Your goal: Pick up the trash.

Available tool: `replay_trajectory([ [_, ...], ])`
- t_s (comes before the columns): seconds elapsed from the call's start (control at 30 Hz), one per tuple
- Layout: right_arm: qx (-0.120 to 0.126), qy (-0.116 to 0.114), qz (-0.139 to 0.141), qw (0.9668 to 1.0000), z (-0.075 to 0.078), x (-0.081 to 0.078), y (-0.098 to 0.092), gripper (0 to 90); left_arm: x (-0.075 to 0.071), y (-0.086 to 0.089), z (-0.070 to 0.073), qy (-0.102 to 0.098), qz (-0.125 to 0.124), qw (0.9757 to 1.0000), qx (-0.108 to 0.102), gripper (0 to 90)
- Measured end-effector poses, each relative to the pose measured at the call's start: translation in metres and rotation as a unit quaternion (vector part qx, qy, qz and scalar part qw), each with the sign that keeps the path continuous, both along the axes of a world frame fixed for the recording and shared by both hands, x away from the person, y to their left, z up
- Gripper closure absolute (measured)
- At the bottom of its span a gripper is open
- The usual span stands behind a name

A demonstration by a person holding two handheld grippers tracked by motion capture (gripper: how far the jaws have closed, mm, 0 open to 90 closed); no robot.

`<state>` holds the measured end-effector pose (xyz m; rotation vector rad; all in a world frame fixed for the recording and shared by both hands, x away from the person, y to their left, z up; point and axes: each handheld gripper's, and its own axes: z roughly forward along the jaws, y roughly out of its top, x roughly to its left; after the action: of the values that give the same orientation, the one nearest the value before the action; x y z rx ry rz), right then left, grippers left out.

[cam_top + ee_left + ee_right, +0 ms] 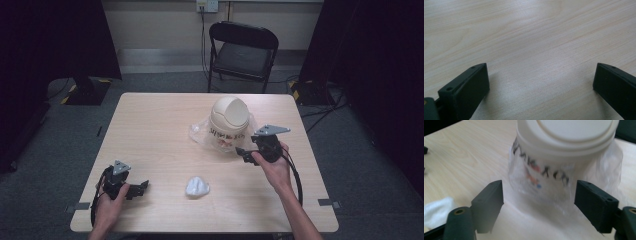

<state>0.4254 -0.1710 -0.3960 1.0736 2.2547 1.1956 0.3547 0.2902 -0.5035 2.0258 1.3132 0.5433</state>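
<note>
**Right gripper squares up to lined bin**

Your right gripper [537, 195] hangs just short of the bin [229, 120], jaws spread wide and empty; nothing is pinched between them. The bin stands upright right of the table's [150, 130] centre, its domed swing lid [574, 130] on top, and a thin clear bag [610, 167] hangs out from under the lid and puddles round the base. Judge the bin light, stiff and smooth-walled, likely to skid or tip if you push it; the film is soft and slippery and would slide over the wall under your pads. Take hold low across the body, pinning bag against plastic, or grip the loose film alone. What the bin holds cannot be seen. Your left gripper [539, 85] rests near the table's front left, jaws apart over bare wood. A white wad [197, 186] lies between the two grippers, well clear of the bin.
</note>
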Motion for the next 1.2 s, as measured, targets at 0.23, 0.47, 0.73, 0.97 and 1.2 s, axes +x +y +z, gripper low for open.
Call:
replay_trajectory([
  [0.23,-0.003,-0.011,0.018,0.9998,0.025,0.03,0.017,16.0,0.0,0.0,0.0,0.0,0.0,1.0,0.001,0.0],
  [0.47,-0.004,-0.013,0.016,0.9998,0.02,0.05,0.026,18.5,0.0,0.0,0.0,0.0,0.0,1.0,0.0,0.0],
  [0.73,-0.007,-0.008,0.016,0.9998,0.015,0.059,0.032,18.4,0.0,0.0,0.0,0.0,0.0,1.0,0.0,0.0],
  [0.97,-0.011,0.009,0.017,0.9998,0.012,0.074,0.036,15.2,0.0,0.0,0.0,0.0,0.0,1.0,0.001,0.0],
  [1.2,-0.006,0.018,0.021,0.9996,0.005,0.08,0.043,13.8,0.0,0.0,0.0,0.0,0.0,1.0,0.0,0.0],
])
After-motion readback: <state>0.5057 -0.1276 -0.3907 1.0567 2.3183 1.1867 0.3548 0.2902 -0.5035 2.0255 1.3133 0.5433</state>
